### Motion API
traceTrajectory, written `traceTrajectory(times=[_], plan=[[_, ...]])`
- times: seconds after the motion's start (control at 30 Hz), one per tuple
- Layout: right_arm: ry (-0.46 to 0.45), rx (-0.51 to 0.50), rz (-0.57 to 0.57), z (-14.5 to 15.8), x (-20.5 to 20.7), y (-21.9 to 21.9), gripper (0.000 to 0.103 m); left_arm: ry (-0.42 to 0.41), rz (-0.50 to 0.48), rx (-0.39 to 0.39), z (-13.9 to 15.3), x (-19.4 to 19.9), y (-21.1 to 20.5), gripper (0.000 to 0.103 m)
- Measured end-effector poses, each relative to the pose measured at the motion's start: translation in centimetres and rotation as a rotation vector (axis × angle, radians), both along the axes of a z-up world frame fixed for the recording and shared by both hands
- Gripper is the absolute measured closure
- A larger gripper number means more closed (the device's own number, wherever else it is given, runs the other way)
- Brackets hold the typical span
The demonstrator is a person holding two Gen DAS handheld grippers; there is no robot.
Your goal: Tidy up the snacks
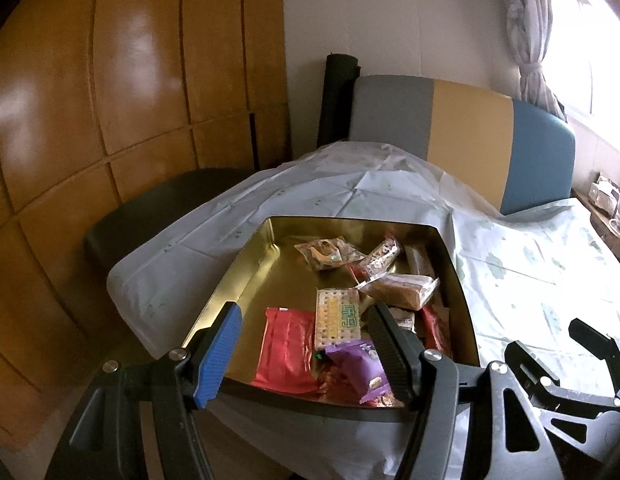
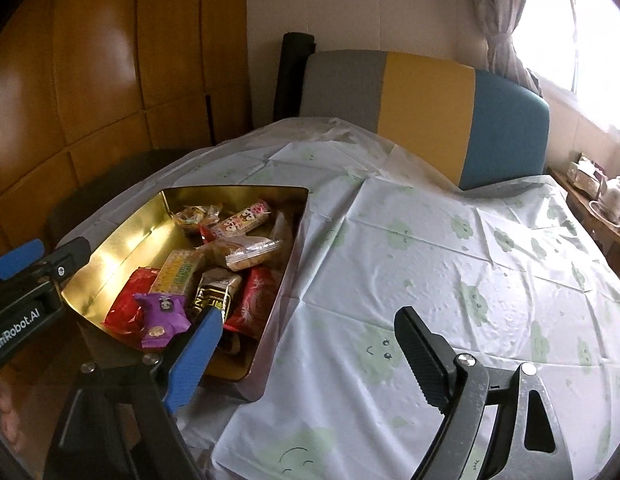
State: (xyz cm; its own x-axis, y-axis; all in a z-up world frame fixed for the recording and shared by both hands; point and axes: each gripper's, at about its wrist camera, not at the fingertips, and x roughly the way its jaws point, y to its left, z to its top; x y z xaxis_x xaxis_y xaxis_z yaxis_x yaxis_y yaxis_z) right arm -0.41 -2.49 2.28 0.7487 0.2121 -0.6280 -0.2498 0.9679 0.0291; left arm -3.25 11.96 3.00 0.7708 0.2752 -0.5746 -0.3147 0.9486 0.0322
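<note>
A gold tin (image 1: 237,264) sits on the table, holding several wrapped snacks. Among them are a red packet (image 1: 285,344), a yellow-green cracker pack (image 1: 337,318), a purple packet (image 1: 364,368) and a brown cake (image 1: 398,290). My left gripper (image 1: 305,310) hovers open over the tin's near edge with nothing between its fingers. In the right wrist view the same tin (image 2: 121,232) lies at the left, with the purple packet (image 2: 161,316) nearest. My right gripper (image 2: 310,316) stands open and empty beside the tin's right wall, over the cloth. The left gripper (image 2: 45,256) shows at that view's left edge.
A white tablecloth (image 2: 430,260) printed with green clouds covers the table. A grey, yellow and blue chair back (image 1: 470,136) stands behind it, and a dark seat (image 1: 157,204) at the left. Wooden panels (image 1: 109,80) fill the left side. A cluttered shelf (image 2: 602,196) sits under the window.
</note>
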Motion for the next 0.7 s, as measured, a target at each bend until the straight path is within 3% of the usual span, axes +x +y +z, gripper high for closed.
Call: traceTrajectory(times=[0.7], plan=[[-0.005, -0.007, 0.014, 0.01, -0.21, 0.74, 0.013, 0.005, 0.016, 0.0, 0.06, 0.03, 0.24, 0.036]])
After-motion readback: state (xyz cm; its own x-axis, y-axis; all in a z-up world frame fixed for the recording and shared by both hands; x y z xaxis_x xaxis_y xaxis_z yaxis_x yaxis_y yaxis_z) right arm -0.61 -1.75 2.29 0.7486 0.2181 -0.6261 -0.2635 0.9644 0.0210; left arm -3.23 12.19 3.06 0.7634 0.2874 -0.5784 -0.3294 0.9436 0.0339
